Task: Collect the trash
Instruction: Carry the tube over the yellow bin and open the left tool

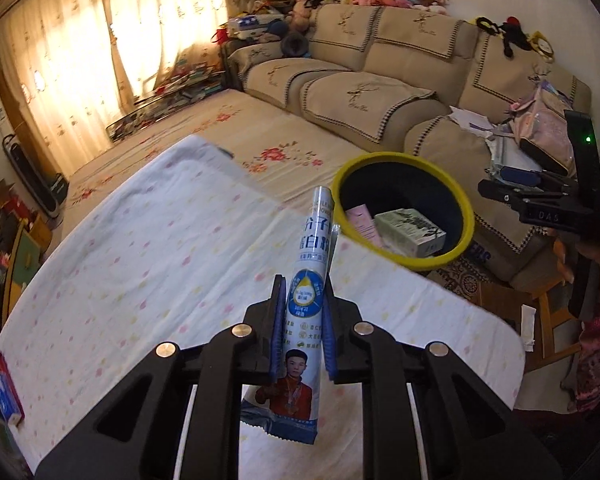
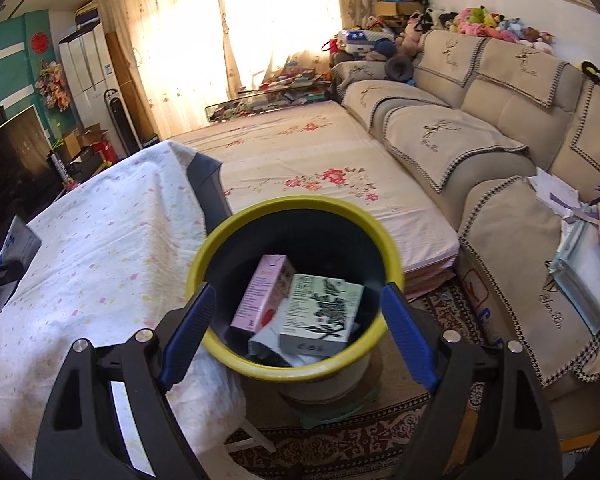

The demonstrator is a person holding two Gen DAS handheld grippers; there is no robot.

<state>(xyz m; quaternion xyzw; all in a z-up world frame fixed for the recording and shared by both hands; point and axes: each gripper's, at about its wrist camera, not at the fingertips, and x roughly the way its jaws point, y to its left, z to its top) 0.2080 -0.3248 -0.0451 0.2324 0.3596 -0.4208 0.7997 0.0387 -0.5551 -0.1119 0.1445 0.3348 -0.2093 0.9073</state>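
**Mia:** Left wrist view first. What does the left gripper (image 1: 303,320) hold?

**Ben:** It is clamped on a long white packet (image 1: 306,300) with blue words and a picture of a person. The blue pads squeeze it near the middle. The packet sticks up and away, with its torn end hanging down by the camera.

**Mia:** Why hold it like that?

**Ben:** Probably so it can go into the bin (image 1: 464,216). The packet is trash. It hangs over the table with the dotted cloth (image 1: 140,248), and its top end points at the yellow rim.

**Mia:** Is the packet in the bin yet?

**Ben:** No. The bin sits past the table edge, near the sofa (image 1: 372,92). Two boxes lie inside it already.

**Mia:** What else is there?

**Ben:** The right gripper (image 1: 512,190) shows at the side, close to the bin. It could get bumped.

**Mia:** Now the right wrist view.

**Ben:** The right gripper (image 2: 298,332) has its jaws spread wide, and nothing is between them. It looks straight down into the bin (image 2: 220,236).

**Mia:** What is in there?

**Ben:** A pink box (image 2: 266,290) and a pale green box (image 2: 320,316), leaning together, with some scraps under them.

**Mia:** Why is that gripper empty?

**Ben:** Maybe it has nothing to carry right now. The bin touches the cloth (image 2: 100,240) and stands on a patterned rug (image 2: 340,440). A flowered mat (image 2: 300,152) lies behind.
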